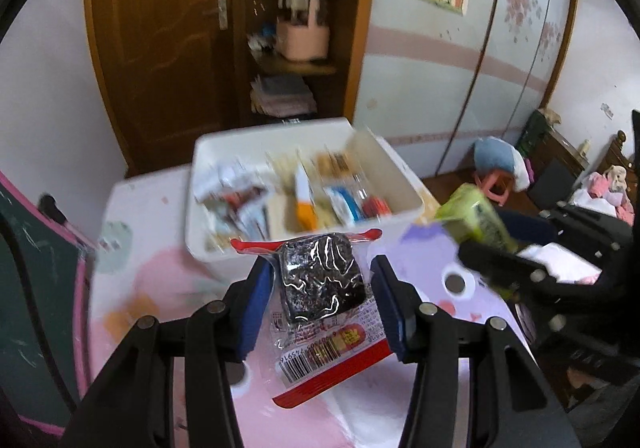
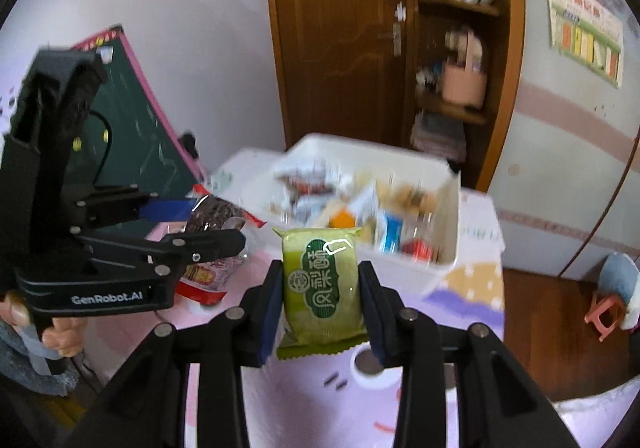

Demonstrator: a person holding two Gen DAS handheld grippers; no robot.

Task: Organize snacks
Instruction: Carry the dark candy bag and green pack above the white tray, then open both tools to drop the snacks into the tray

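Observation:
My left gripper [image 1: 322, 280] is shut on a clear red-edged packet with a dark seaweed-wrapped snack [image 1: 320, 280], held above the table just in front of the white bin [image 1: 404, 184]. My right gripper [image 2: 320, 288] is shut on a green snack packet [image 2: 322, 288], held upright in front of the bin [image 2: 450, 208]. The bin holds several mixed snack packets. The right gripper with its green packet [image 1: 476, 222] shows at the right of the left wrist view. The left gripper [image 2: 216, 224] with its dark packet [image 2: 216, 216] shows at the left of the right wrist view.
The table has a pink and purple cartoon cloth [image 2: 304, 400]. A green chalkboard [image 2: 132, 136] leans at the left. A wooden door and shelf [image 1: 296, 28] stand behind the bin. A pink stool [image 2: 604, 312] is on the floor at right.

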